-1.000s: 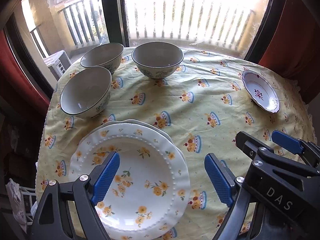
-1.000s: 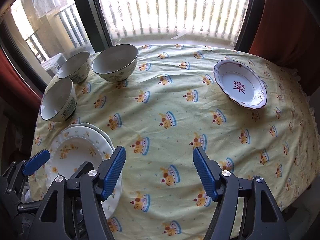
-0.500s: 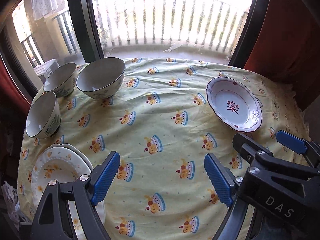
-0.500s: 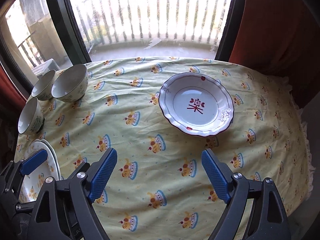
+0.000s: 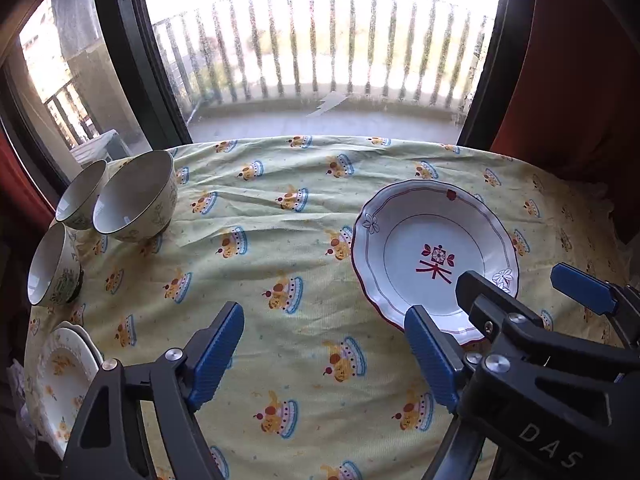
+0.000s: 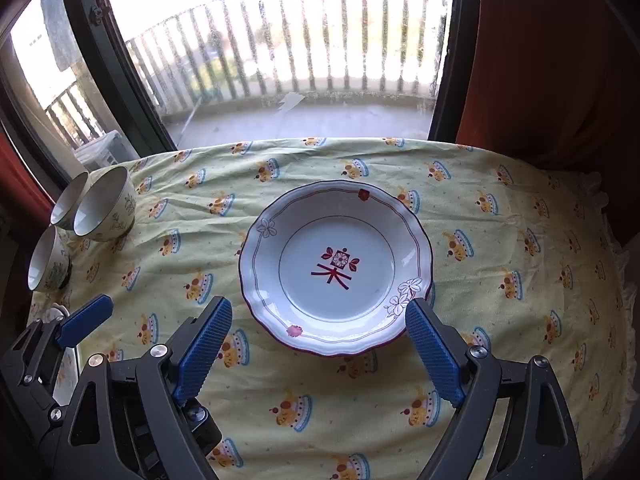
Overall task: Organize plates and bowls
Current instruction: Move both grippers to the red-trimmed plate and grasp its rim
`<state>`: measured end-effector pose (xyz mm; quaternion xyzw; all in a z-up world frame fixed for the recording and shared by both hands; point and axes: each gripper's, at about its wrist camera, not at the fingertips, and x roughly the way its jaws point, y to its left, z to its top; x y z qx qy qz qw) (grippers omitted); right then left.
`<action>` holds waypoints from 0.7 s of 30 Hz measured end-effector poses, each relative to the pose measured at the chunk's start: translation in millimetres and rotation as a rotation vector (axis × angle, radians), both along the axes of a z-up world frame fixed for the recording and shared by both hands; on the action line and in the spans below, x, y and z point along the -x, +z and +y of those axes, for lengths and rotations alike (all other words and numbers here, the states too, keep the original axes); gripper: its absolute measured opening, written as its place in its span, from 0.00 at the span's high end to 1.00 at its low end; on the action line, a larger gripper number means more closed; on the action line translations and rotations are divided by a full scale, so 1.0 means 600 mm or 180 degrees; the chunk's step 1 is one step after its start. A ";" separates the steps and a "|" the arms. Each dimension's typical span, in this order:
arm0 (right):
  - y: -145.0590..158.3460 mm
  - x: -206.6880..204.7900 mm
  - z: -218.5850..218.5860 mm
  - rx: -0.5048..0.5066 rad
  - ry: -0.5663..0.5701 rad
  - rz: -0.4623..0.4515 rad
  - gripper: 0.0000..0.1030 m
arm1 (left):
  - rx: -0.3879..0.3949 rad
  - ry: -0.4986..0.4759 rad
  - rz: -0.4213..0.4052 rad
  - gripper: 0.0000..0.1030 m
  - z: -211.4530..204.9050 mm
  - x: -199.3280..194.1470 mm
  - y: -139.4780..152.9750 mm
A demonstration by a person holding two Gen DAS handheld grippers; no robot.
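A white dish with a red rim and red emblem [image 6: 336, 268] lies on the tablecloth just beyond my open, empty right gripper [image 6: 320, 356]; it also shows in the left wrist view [image 5: 432, 252]. My left gripper [image 5: 324, 360] is open and empty, left of the dish. Three cream bowls [image 5: 136, 196] stand at the far left, also seen in the right wrist view [image 6: 104, 204]. A stack of yellow-flowered plates [image 5: 60, 376] lies at the near left edge.
The table carries a yellow cloth with a cake print [image 6: 500, 240]. A glass balcony door [image 6: 280, 60] stands behind the table. A red curtain [image 6: 560, 60] hangs at the right.
Both grippers have swung right, away from the flowered plates. The red-rimmed dish has come from the far right to just in front of the right gripper. Both stay open.
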<state>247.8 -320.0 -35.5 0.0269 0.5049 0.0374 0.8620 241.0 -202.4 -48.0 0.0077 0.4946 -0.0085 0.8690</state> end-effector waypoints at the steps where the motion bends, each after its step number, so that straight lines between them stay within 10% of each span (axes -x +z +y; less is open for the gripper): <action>1: -0.006 -0.009 -0.008 -0.0008 0.0005 0.0013 0.12 | 0.0000 -0.0006 0.0000 0.20 -0.009 -0.008 -0.005; 21: -0.106 -0.152 -0.098 0.0016 -0.0297 0.0092 0.24 | -0.0027 0.0043 0.0203 0.31 -0.078 -0.149 -0.099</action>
